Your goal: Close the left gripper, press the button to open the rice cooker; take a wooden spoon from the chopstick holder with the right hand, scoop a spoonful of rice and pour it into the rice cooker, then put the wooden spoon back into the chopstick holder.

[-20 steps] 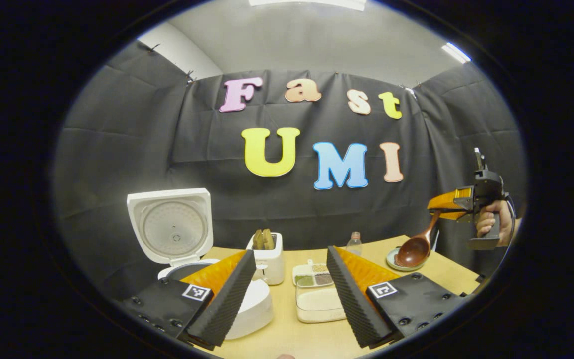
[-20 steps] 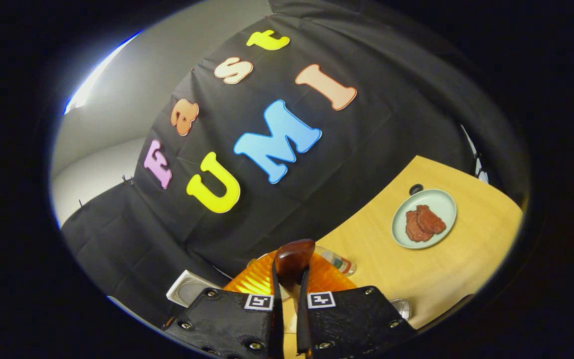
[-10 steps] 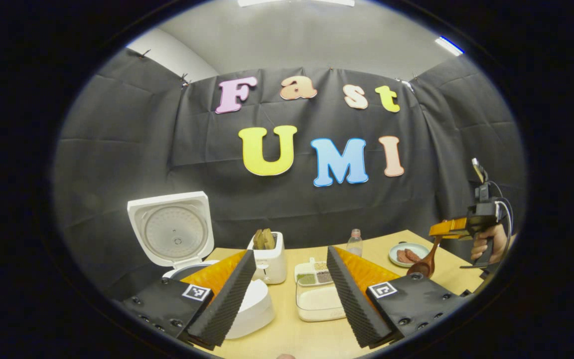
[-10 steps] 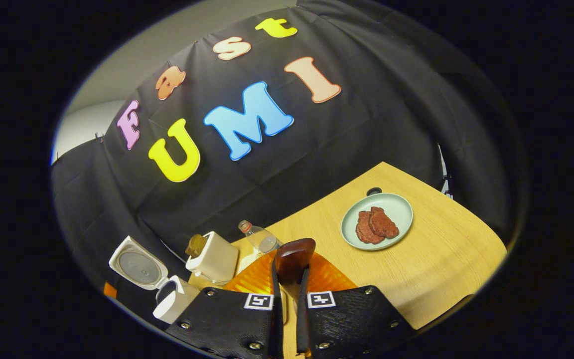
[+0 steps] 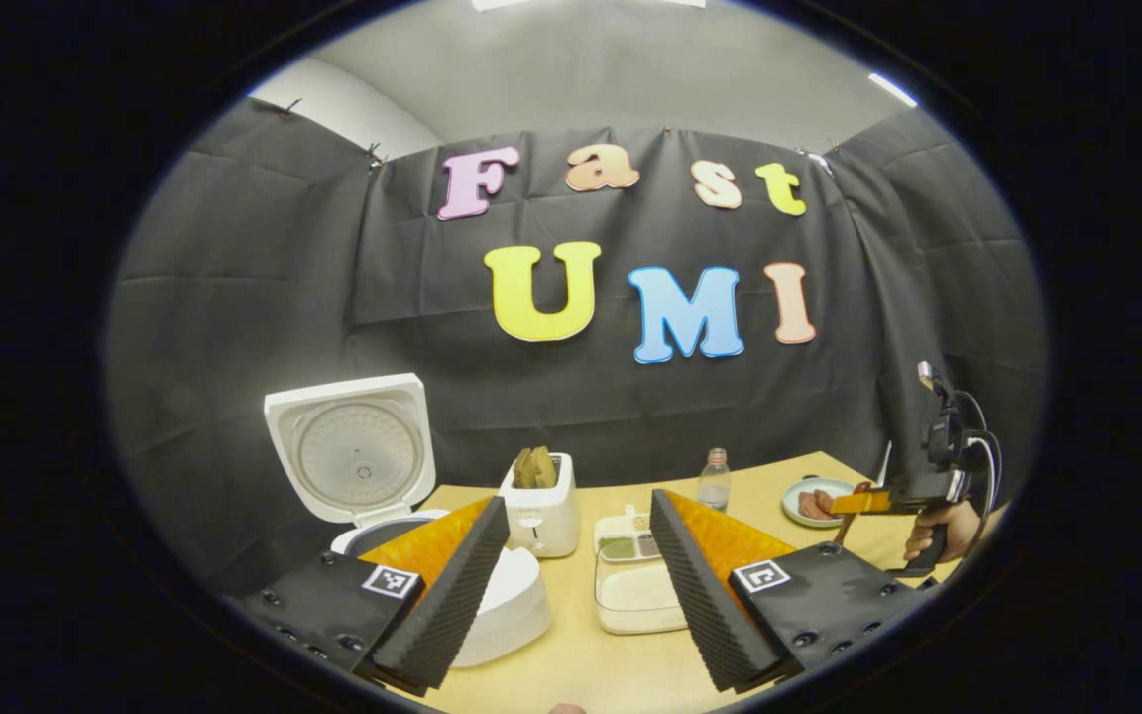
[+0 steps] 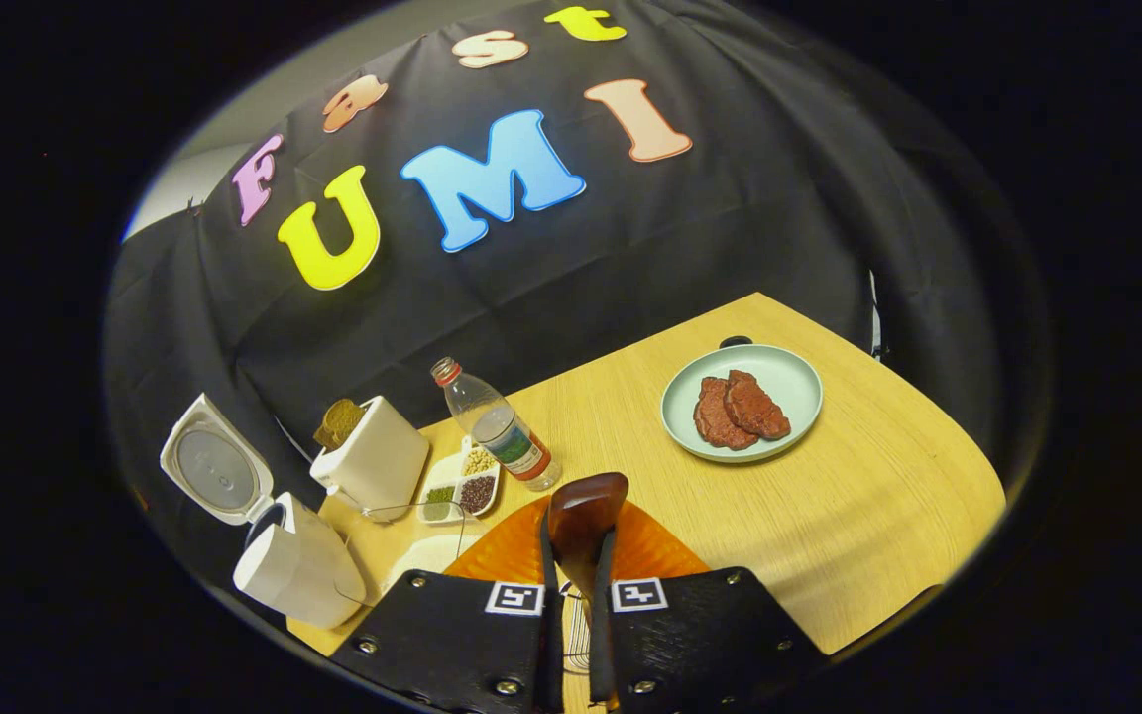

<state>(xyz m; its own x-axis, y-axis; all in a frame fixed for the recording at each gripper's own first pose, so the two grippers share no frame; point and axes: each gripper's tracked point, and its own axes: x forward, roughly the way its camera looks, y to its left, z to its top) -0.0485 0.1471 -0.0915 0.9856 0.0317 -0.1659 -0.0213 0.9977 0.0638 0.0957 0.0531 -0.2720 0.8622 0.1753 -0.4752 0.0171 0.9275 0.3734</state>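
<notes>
A: The right tongs [image 6: 571,615] come down lower than a second ago, and the counter [image 6: 888,516] now shows much more of itself in the right gripper view.

B: What do they hold?

A: The wooden spoon [image 6: 586,508]. Both fingers press on its handle, nearly shut, and the bowl of the spoon sticks out ahead of them.

B: And the left tongs [image 5: 576,585]?

A: Wide open, holding nothing, hovering in front of the rice cooker [image 5: 502,605].

B: Is the rice cooker open?

A: Yes, its lid [image 5: 353,446] stands upright. So the button step looks done and the spoon is out. I judge the scoop is the step in hand.

B: Where is the rice?

A: In the clear box [image 5: 635,600], just right of the rice cooker, in front of the little tray of beans [image 5: 626,540]. Beyond the rice cooker stands the toaster [image 5: 543,511]; further right, a bottle [image 6: 497,426] and a plate [image 6: 789,382].

B: Next move?

A: Swing the spoon left toward the box, tip the bowl down, and dig in shallow so no rice spills.
</notes>
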